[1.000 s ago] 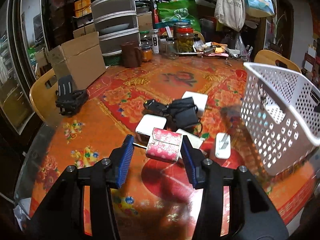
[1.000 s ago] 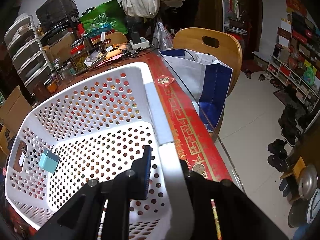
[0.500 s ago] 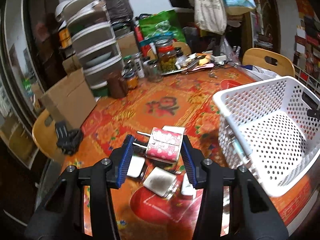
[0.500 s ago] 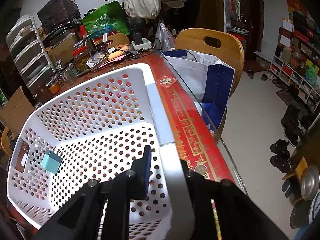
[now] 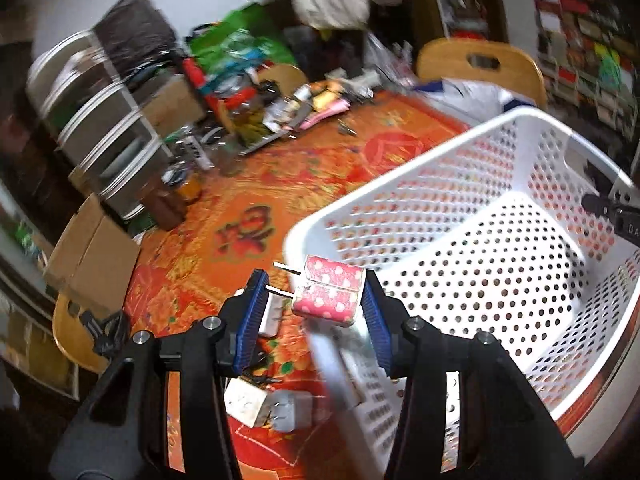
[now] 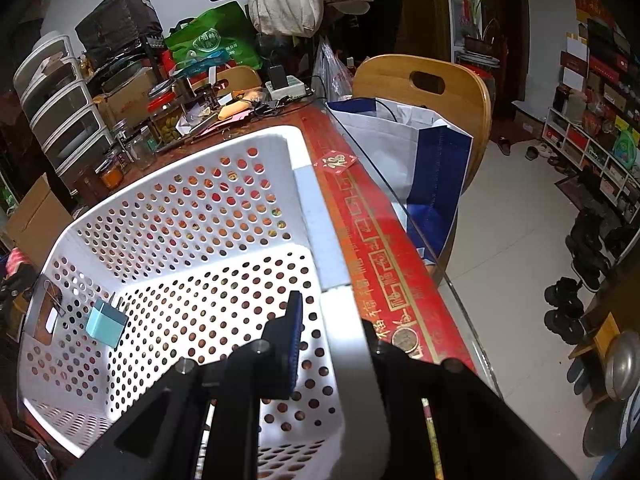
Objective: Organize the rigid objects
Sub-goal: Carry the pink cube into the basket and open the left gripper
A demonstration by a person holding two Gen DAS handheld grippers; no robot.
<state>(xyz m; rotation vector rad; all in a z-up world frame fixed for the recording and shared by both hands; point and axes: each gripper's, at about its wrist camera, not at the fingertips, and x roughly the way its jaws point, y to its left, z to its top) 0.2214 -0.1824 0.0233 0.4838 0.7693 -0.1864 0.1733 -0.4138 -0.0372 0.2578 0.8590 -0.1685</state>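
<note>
Sorting is partly done. One pale blue charger (image 6: 106, 326) is already lying inside the white basket (image 5: 400, 184), at the lower left of the right wrist view, close against the perforated wall. Several pale adapters (image 5: 268, 404) are still sitting on the red patterned table (image 5: 240, 216), bottom centre of the left wrist view; blur is hiding their exact count, perhaps three or four.

Left gripper (image 5: 314, 312) is pinching a pink polka-dot plug (image 5: 328, 295) between its blue pads, jaws partly spread to the plug's width, prongs pointing toward the left of the frame. The plug is hanging in the centre of the frame, right at the basket's near corner rim and not yet over the basket floor, as far as the smeared view is showing.

Right gripper (image 6: 336, 332) is pressed tight on the basket's rim at lower centre of its view, one finger inside the wall and one outside, apparently steadying it.

Remaining, by my judgement: dropping this plug in, then fetching the others.
</note>
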